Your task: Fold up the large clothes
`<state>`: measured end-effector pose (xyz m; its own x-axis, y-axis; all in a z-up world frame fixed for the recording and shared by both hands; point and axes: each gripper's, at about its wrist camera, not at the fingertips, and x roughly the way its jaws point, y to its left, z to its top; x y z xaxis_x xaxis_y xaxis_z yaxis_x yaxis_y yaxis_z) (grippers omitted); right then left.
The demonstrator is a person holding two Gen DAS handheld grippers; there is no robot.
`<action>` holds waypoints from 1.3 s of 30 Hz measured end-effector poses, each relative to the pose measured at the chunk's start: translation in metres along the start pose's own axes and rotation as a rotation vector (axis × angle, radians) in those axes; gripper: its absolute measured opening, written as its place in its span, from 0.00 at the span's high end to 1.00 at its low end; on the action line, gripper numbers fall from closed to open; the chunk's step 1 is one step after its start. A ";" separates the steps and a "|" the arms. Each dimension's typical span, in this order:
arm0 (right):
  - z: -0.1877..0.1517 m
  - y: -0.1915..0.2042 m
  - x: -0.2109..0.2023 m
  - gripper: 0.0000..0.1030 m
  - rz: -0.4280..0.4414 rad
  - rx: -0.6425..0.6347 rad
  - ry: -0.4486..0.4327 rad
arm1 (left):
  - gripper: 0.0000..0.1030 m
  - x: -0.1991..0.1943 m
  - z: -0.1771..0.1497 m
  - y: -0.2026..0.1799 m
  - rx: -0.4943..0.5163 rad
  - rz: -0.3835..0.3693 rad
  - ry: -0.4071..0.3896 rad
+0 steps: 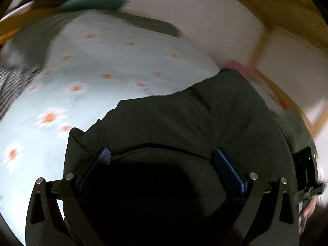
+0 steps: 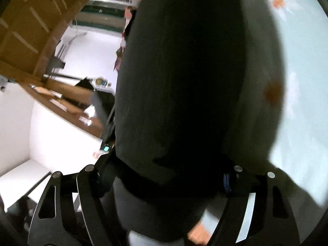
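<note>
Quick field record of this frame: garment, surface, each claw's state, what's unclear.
garment: dark padded fabric garment, bunched, partly on the bed
surface: pale blue bedsheet with orange-centred daisies
left claw: fingers spread wide, garment lies between them, no pinch visible
right claw: garment fills the gap and hides the fingertips; grip unclear
other: teal cushion at far edge
blur: strong in both views

No text, label, brand or number can be read in either view. Far ahead of the right tongs, papers [image 2: 59, 100] on the wooden desk [image 2: 67, 102] are too blurred to read. A small lit screen [image 2: 106, 148] just left of those tongs shows only a glow, no legible characters.
</note>
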<state>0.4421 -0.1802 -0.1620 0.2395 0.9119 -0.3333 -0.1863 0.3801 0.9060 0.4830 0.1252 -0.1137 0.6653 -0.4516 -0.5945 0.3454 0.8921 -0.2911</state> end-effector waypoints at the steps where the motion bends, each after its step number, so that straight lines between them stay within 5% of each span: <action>1: -0.009 -0.004 -0.004 0.11 0.008 0.011 0.032 | 0.04 0.003 0.000 -0.008 0.029 -0.022 0.012; 3: -0.020 -0.010 -0.008 0.02 0.005 0.030 0.015 | 0.04 0.015 0.001 -0.031 0.101 -0.077 0.038; 7: -0.020 -0.011 -0.012 0.05 -0.064 0.097 -0.135 | 0.04 0.025 0.010 -0.049 0.115 0.013 0.055; 10: -0.022 -0.019 -0.023 0.22 -0.042 0.134 -0.227 | 0.05 -0.001 0.014 -0.034 -0.046 0.058 0.035; 13: -0.026 -0.025 -0.028 0.25 0.000 0.166 -0.271 | 0.05 -0.060 -0.008 -0.009 -0.339 0.038 -0.097; 15: -0.029 -0.030 -0.029 0.26 0.044 0.203 -0.310 | 0.05 -0.080 -0.028 0.005 -0.539 0.060 -0.109; 17: -0.030 -0.036 -0.031 0.27 0.084 0.233 -0.342 | 0.05 -0.099 -0.065 0.012 -0.706 -0.007 -0.166; 22: -0.031 -0.043 -0.033 0.27 0.141 0.281 -0.380 | 0.05 -0.129 -0.119 -0.013 -0.704 0.026 -0.256; 24: -0.032 -0.040 -0.030 0.27 0.147 0.292 -0.387 | 0.05 -0.139 -0.133 -0.022 -0.779 0.027 -0.316; 29: -0.033 -0.032 -0.028 0.27 0.138 0.288 -0.393 | 0.05 -0.130 -0.171 -0.041 -0.943 -0.065 -0.300; 32: -0.033 -0.036 -0.037 0.27 0.130 0.282 -0.390 | 0.05 -0.102 -0.175 -0.041 -0.955 -0.080 -0.179; 35: -0.036 -0.042 -0.042 0.27 0.109 0.260 -0.371 | 0.05 -0.094 -0.190 -0.036 -1.081 -0.179 -0.246; 39: -0.035 -0.036 -0.032 0.27 0.070 0.226 -0.341 | 0.04 -0.075 -0.187 -0.024 -1.072 -0.259 -0.306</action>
<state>0.4080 -0.2175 -0.1928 0.5426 0.8163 -0.1980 -0.0088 0.2412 0.9704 0.3006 0.1398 -0.2020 0.8403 -0.4763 -0.2589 -0.1487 0.2569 -0.9549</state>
